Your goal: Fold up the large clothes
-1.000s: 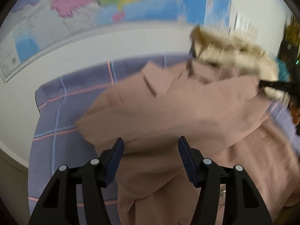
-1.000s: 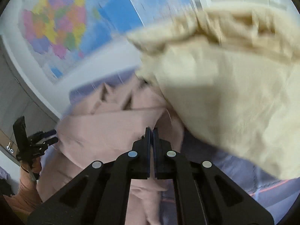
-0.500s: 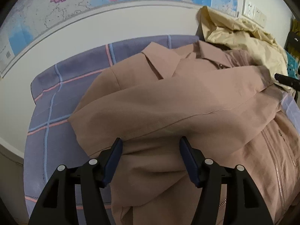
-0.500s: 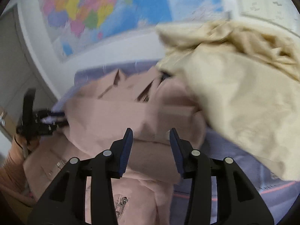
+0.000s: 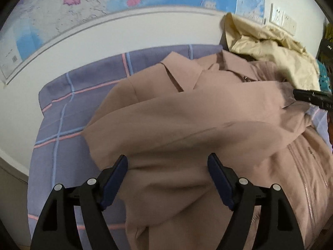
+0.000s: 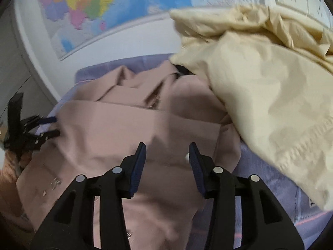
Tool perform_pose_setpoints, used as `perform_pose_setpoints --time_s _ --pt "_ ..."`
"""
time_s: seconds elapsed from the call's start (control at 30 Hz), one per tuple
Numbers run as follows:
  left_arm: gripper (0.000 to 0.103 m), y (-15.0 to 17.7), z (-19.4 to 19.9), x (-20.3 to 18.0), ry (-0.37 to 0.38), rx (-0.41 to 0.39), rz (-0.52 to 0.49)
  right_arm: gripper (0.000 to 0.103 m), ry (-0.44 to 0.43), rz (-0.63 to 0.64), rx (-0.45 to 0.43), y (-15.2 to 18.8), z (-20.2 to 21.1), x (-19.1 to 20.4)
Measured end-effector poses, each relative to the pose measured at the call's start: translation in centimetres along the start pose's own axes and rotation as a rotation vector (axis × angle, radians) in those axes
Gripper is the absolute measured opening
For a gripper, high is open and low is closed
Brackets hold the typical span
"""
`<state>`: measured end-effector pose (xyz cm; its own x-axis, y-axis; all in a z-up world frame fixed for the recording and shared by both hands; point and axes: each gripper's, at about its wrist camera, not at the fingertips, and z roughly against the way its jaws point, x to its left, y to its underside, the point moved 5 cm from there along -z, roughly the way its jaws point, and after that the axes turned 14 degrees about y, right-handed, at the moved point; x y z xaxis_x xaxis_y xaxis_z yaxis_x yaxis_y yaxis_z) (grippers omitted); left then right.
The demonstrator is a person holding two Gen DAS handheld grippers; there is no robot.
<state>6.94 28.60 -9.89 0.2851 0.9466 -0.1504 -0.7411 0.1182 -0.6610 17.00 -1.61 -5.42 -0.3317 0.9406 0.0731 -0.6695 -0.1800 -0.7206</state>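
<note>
A dusty-pink zip jacket (image 5: 187, 125) lies on a purple checked sheet (image 5: 62, 125), collar towards the wall, with a sleeve folded across its front. It also shows in the right wrist view (image 6: 116, 129). My left gripper (image 5: 167, 162) is open and empty, hovering over the jacket's left side. My right gripper (image 6: 167, 150) is open and empty above the sleeve's cuff end. Its black fingers (image 5: 312, 98) show at the right edge of the left wrist view. The left gripper (image 6: 50, 127) shows at the left of the right wrist view.
A cream garment (image 6: 260, 87) is heaped at the jacket's right, by the wall; it also shows in the left wrist view (image 5: 270, 50). A world map (image 5: 124, 0) hangs on the white wall behind. The sheet's left edge (image 5: 33, 145) drops off beside the wall.
My right gripper was shut on the pink sleeve one second ago; it has opened and let go. The sleeve now rests across the jacket. My left gripper stayed open.
</note>
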Motion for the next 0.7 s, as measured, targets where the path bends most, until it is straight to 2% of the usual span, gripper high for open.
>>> perform_pose_setpoints --time_s 0.07,0.17,0.23,0.33,0.43,0.57,0.7 --pt "0.077 0.5 0.8 -0.1 0.016 -0.015 0.008 0.044 -0.019 0.049 -0.004 0.7 0.7 1.2" --pt "0.077 1.5 1.4 0.2 0.008 -0.020 0.035 0.043 0.004 0.096 0.040 1.5 -1.1 2.1" --pt "0.079 2.2 1.8 0.6 0.014 -0.023 0.065 0.043 0.010 0.071 0.069 1.8 -2.6 1.7" --pt "0.080 3.5 2.8 1.5 0.018 -0.036 0.114 0.044 0.017 0.030 0.070 1.5 -3.0 0.6" --pt "0.081 5.2 4.5 1.9 0.040 -0.054 0.156 0.048 -0.020 -0.015 0.047 1.3 -1.2 -0.1" --pt "0.084 7.5 6.4 2.3 0.077 -0.074 0.209 0.064 -0.093 -0.078 0.025 2.0 2.0 -1.1" --pt "0.084 9.8 7.6 2.1 0.135 -0.079 0.259 0.069 -0.142 -0.144 0.035 4.5 4.7 -1.8"
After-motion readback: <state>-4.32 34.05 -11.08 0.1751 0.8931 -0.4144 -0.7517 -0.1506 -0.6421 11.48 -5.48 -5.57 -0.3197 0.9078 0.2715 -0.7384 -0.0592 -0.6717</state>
